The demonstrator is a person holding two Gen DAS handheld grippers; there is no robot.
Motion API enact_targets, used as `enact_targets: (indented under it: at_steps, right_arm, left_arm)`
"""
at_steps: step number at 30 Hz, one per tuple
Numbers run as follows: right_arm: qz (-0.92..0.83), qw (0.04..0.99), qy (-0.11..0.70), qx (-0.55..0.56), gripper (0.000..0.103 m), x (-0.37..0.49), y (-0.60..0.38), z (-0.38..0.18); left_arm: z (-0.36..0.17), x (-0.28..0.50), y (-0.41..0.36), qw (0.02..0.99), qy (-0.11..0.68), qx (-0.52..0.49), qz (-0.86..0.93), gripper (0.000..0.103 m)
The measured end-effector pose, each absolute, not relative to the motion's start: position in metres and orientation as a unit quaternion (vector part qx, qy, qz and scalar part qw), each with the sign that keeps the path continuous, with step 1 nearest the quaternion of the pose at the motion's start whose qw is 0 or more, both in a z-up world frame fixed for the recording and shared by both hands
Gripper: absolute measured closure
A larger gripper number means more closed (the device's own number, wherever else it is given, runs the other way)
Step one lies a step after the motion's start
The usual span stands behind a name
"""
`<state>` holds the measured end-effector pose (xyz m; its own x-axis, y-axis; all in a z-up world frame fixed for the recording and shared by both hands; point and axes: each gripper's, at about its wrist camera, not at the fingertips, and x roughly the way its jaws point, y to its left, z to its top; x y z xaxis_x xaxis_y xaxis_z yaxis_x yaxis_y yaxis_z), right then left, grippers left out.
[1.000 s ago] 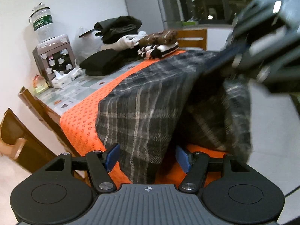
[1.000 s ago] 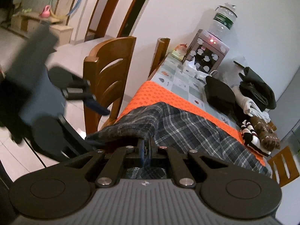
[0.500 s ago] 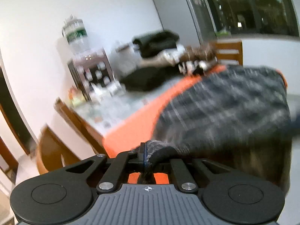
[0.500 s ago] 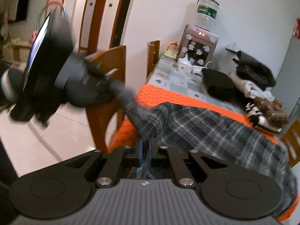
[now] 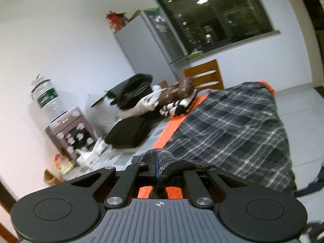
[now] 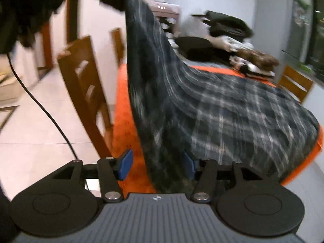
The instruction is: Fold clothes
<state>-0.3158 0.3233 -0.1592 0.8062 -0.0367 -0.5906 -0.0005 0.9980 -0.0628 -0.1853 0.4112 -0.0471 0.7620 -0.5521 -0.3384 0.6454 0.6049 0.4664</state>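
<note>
A dark plaid garment (image 5: 232, 131) lies spread over the orange cloth (image 5: 176, 121) on the table. My left gripper (image 5: 155, 162) is shut on a bunched edge of it and holds that edge up. In the right wrist view this raised part (image 6: 145, 46) climbs to the upper left, where a blurred dark gripper body holds it. My right gripper (image 6: 157, 165) is low at the table's near edge and its jaws are opening. A hanging fold of the plaid garment (image 6: 232, 109) falls between the blue pads (image 6: 125, 164), which do not press on it.
Folded clothes (image 5: 174, 99) and a black folded garment (image 5: 129, 133) sit at the table's far end beside a water dispenser (image 5: 66, 129). A wooden chair (image 6: 85, 77) stands left of the table, with a black cable (image 6: 40, 103) hanging near it. Another chair (image 5: 204, 77) and a fridge (image 5: 145, 46) stand behind.
My left gripper went from open to shut on the garment's edge and rose with it. My right gripper let go of the garment, opened and sank toward the table's edge.
</note>
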Motion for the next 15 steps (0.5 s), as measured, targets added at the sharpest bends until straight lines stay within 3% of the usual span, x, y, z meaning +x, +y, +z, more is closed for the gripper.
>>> enact_targets:
  at_steps: [9, 15]
  right_arm:
    - [-0.151, 0.953, 0.256, 0.052, 0.042, -0.325, 0.313, -0.203]
    - [-0.187, 0.938, 0.289, 0.045, 0.042, -0.333, 0.303, -0.248]
  left_arm:
    - [-0.031, -0.199, 0.389, 0.868, 0.038, 0.309, -0.387, 0.097]
    - [-0.02, -0.194, 0.377, 0.866, 0.041, 0.298, -0.399, 0.097]
